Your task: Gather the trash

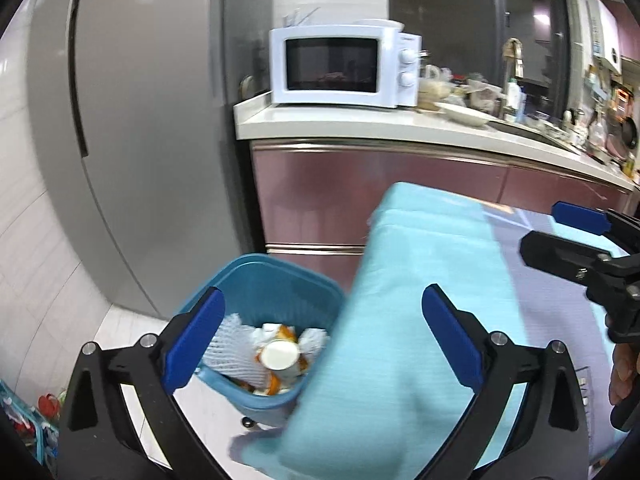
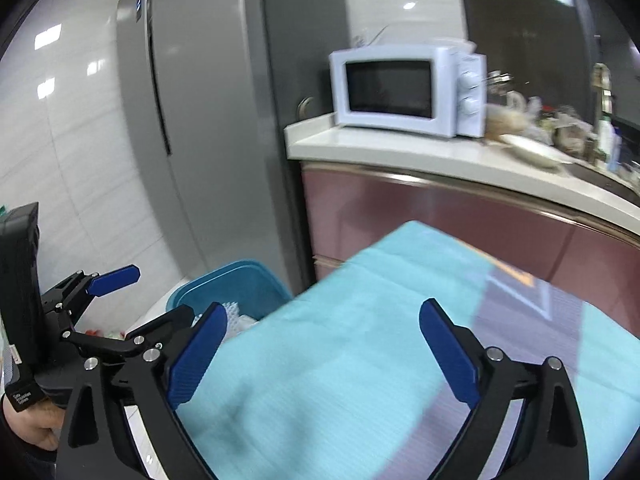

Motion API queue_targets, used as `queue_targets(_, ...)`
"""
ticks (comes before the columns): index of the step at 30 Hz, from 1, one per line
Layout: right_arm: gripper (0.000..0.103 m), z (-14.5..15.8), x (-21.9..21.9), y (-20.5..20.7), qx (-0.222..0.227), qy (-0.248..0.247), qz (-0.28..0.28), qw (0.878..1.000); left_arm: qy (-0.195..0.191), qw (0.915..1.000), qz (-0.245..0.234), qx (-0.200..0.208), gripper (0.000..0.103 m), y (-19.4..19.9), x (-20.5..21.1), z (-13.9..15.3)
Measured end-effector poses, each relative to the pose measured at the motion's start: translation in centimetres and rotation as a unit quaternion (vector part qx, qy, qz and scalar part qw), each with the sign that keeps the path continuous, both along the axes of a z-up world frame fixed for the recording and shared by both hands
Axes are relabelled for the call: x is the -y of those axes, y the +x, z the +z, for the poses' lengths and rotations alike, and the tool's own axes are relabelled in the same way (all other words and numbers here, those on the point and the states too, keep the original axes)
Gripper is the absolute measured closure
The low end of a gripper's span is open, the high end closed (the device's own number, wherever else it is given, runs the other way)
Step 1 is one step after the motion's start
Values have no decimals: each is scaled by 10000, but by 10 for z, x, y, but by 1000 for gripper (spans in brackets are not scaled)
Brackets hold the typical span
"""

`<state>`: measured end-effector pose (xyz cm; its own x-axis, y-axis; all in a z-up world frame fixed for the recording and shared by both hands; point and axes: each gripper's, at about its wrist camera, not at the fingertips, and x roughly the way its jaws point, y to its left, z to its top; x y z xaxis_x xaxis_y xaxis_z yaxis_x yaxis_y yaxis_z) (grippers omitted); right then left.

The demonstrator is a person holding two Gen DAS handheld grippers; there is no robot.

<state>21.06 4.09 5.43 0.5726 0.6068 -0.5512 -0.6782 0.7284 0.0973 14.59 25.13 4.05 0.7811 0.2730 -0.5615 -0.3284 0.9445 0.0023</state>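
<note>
A blue trash bin stands on the floor beside the table. It holds white foam netting, a white paper cup and orange scraps. My left gripper is open and empty, over the bin's rim and the table's left edge. My right gripper is open and empty above the light-blue tablecloth. The bin shows in the right wrist view to the left of the cloth, partly hidden. The right gripper appears at the right in the left wrist view; the left gripper at the left in the right wrist view.
A grey fridge stands at the left. A pink cabinet with a white counter carries a white microwave, dishes and a sink. The cloth-covered table fills the lower right. Colourful items lie on the floor at the lower left.
</note>
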Motion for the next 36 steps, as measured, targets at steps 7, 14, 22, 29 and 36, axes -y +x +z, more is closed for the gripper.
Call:
queue_targets(7, 7, 12, 85, -28, 410, 195, -717, 9964, 64, 9988, -437, 228, 6, -6, 66, 19)
queue_targets(14, 7, 24, 157, -64, 867, 333, -1437, 9853, 101, 9941, -989, 429, 6, -17, 137, 33)
queue_targets(22, 7, 25, 212, -104, 1273, 243, -2237, 9660, 101, 9865, -1511, 623, 6, -34, 201, 35)
queue_targets(29, 7, 18, 239, -131, 1439, 137, -2833, 9481, -10, 9804, -1815, 763, 6, -48, 233, 28)
queue_targets(36, 7, 4, 251, -151, 1474, -75, -3239, 9345, -126, 9765, -2009, 771, 6, -59, 249, 13)
